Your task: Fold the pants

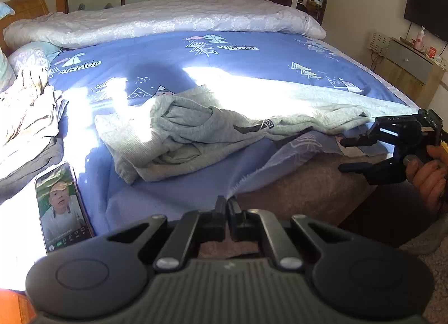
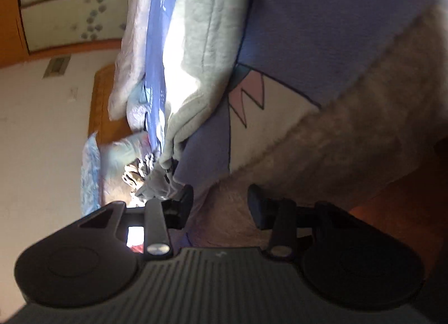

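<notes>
Grey pants (image 1: 196, 130) lie crumpled across the blue printed sheet (image 1: 252, 58) near the bed's front edge, one leg stretching right into a patch of sunlight. At the bottom of the left wrist view, my left gripper (image 1: 226, 206) is shut with nothing seen between its fingers; the sheet's frayed hem lies just past the tips. My right gripper (image 1: 341, 155), held by a hand (image 1: 428, 178), is rolled on its side and stands open beside the pants' right end. The right wrist view is turned sideways: the right gripper (image 2: 219, 198) is open before the sheet's hanging edge, the pants (image 2: 201, 44) beyond.
A phone (image 1: 63, 206) with a lit screen lies at the bed's front left. A pile of clothes (image 1: 28, 116) sits further left. A rolled white quilt (image 1: 168, 21) runs along the far side. The brown mattress side (image 1: 308, 184) drops below the sheet. A cabinet (image 1: 406, 63) stands at right.
</notes>
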`<move>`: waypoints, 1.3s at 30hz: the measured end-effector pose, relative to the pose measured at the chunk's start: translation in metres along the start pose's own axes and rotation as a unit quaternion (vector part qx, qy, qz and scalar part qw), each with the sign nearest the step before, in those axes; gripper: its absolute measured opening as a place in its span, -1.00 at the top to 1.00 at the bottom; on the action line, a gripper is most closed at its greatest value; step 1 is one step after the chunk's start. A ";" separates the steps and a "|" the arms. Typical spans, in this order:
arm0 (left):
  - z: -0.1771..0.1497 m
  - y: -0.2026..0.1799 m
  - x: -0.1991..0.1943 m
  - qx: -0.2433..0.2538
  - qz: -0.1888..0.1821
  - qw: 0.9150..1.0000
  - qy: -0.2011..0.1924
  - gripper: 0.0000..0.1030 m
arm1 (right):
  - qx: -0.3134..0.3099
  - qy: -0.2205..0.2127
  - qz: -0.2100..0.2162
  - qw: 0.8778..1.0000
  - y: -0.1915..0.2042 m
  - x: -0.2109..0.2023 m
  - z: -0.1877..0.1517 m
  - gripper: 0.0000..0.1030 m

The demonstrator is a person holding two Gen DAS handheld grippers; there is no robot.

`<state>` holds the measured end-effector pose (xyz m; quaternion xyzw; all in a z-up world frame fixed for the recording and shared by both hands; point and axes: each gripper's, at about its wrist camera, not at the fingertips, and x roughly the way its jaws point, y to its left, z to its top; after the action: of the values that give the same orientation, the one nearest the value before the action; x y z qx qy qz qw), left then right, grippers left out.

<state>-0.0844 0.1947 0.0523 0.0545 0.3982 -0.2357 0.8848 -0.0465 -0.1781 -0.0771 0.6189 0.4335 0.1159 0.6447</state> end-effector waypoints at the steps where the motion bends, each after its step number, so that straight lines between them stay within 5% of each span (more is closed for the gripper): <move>1: 0.000 0.001 0.000 -0.002 -0.001 1.000 0.000 0.95 | -0.007 -0.021 -0.001 1.000 0.002 -0.007 0.002 0.12; 5: -0.004 0.000 0.000 0.000 0.001 1.000 0.000 0.95 | 0.007 -0.087 0.000 0.996 -0.001 -0.024 0.008 0.12; 7: -0.006 -0.001 0.001 0.001 0.002 1.000 0.003 0.95 | 0.030 -0.114 -0.007 0.993 -0.009 -0.028 0.010 0.29; 8: -0.008 -0.001 0.002 0.002 0.002 1.000 0.006 0.95 | 0.034 -0.125 -0.025 0.991 -0.011 -0.031 0.011 0.87; 9: -0.009 -0.002 0.004 0.003 0.001 1.000 0.009 0.95 | 0.034 -0.135 -0.039 0.989 -0.013 -0.035 0.012 0.96; 15: -0.020 -0.005 0.012 0.028 0.009 0.999 0.040 0.95 | -0.059 -0.166 -0.122 0.977 0.018 -0.076 -0.009 0.96; 19: -0.032 -0.009 0.029 0.064 0.025 0.995 0.069 0.95 | -0.031 -0.168 -0.209 0.963 -0.017 -0.088 -0.014 0.96; 23: -0.037 -0.015 0.033 0.078 0.012 0.991 0.108 0.95 | 0.036 -0.188 -0.164 0.968 -0.043 -0.099 -0.012 0.95; 26: -0.036 -0.021 0.013 0.097 -0.015 0.990 0.102 0.88 | 0.019 -0.236 -0.145 0.961 -0.042 -0.134 -0.003 0.86; 31: -0.011 -0.019 -0.023 0.041 -0.072 0.995 0.048 0.88 | 0.013 -0.362 -0.133 0.923 -0.060 -0.208 0.017 0.76; 35: 0.027 -0.026 -0.017 0.005 -0.090 0.996 -0.007 0.88 | 0.018 -0.439 -0.138 0.888 -0.086 -0.239 0.040 0.11; 37: 0.045 -0.038 -0.002 0.012 -0.084 0.996 -0.006 0.88 | 0.033 -0.461 -0.166 0.871 -0.097 -0.250 0.063 0.08; 39: 0.058 -0.051 0.013 0.019 -0.081 0.997 -0.004 0.88 | 0.045 -0.504 -0.211 0.837 -0.110 -0.270 0.082 0.08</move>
<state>-0.0611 0.1278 0.0868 0.0385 0.3933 -0.3140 0.8633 -0.1922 -0.4435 -0.0750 0.5139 0.1737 -0.3704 0.7540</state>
